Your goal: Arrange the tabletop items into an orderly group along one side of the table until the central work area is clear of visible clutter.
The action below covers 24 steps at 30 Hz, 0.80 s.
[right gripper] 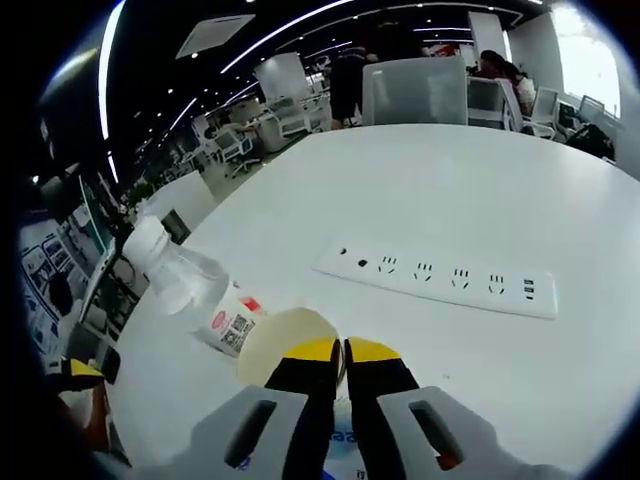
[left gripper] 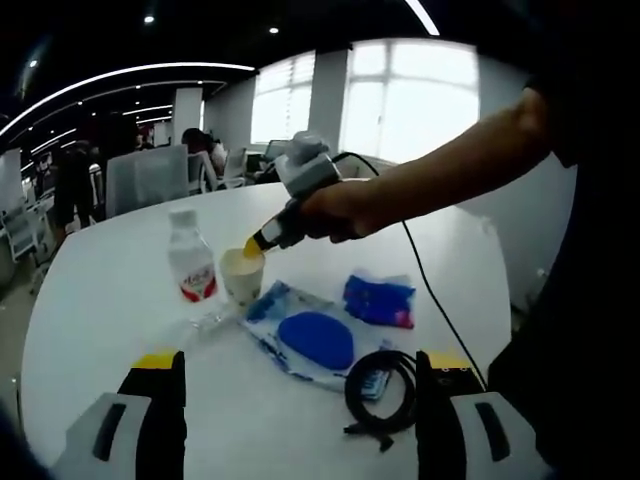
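Right gripper (right gripper: 341, 352) on cup (right gripper: 283, 341) rim (pinched)

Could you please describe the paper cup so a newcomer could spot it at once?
On the white table, find the clear water bottle with its red label. The paper cup stands right beside it: pale cream, open-topped, with the right gripper at its rim.

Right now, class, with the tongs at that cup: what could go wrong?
1. The right tongs look pinched on the cup rim; a thin hold could tip or drop it.
2. The bottle stands right beside the cup; a sideways move could topple it.
3. The cable lies coiled near the left tongs and could snag.
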Available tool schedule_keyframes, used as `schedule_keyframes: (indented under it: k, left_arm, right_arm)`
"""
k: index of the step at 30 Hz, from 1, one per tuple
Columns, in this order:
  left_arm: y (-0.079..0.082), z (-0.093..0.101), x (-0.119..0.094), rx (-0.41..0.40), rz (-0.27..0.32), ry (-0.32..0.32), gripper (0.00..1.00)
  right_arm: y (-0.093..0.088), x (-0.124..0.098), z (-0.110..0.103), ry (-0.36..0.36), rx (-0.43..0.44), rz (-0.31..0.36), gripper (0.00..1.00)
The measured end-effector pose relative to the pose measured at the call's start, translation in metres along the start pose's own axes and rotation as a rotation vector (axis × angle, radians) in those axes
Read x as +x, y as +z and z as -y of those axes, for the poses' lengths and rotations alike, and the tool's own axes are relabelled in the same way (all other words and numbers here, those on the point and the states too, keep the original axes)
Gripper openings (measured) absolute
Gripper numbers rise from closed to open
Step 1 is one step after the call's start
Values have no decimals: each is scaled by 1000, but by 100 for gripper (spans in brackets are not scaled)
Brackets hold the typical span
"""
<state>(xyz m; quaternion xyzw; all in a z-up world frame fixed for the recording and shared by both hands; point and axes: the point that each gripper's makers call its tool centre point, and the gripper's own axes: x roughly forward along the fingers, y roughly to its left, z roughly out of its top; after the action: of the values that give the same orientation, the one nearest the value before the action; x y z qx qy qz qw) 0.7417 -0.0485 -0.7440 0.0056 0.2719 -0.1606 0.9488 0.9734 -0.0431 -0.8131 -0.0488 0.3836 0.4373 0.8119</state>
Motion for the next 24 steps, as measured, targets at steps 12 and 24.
schedule_keyframes:
  k: [12,24]
  left_arm:
    - [-2,4,2,7,-11,-4,94]
    - [7,4,5,-4,40,-5,95]
  right_arm:
    - [2,-11,-3,6,7,34,15]
    - [3,-41,-11,71,-28,114,50]
